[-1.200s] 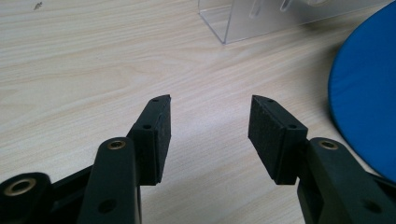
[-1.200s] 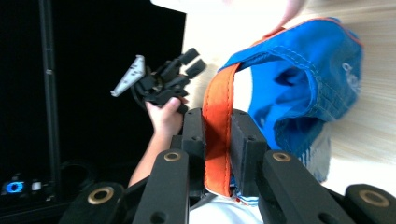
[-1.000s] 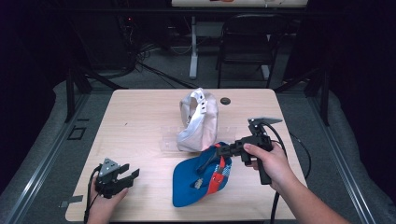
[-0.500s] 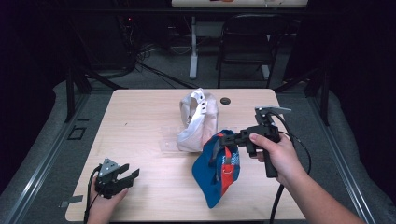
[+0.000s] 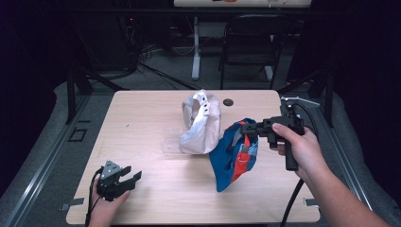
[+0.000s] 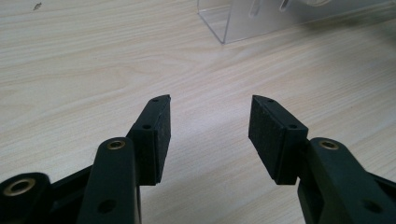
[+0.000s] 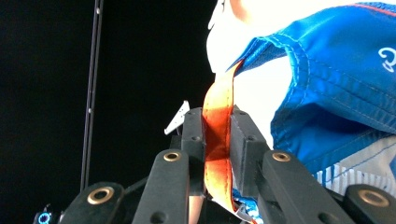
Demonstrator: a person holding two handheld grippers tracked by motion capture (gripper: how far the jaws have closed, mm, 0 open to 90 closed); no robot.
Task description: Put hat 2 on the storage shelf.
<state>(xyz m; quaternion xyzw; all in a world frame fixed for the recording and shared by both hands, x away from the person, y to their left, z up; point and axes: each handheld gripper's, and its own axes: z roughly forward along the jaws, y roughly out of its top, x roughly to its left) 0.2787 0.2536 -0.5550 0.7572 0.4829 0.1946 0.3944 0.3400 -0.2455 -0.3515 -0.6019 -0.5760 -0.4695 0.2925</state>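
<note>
Writing on blue cap (image 5: 231, 153) unreadable; right tool (image 5: 244, 128) clamps its orange strap (image 7: 217, 135); left tool (image 5: 128, 178) gapes empty.

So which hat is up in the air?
The blue cap. The right gripper holds it up by its orange strap, while the white cap sits on the table.

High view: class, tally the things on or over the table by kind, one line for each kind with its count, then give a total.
Caps: 2, a white cap on the table and a blue cap hanging from the right gripper
Clear plastic stands: 1
Small dark round things: 1
Grippers: 2, right, and left gripper
Total: 6
</note>
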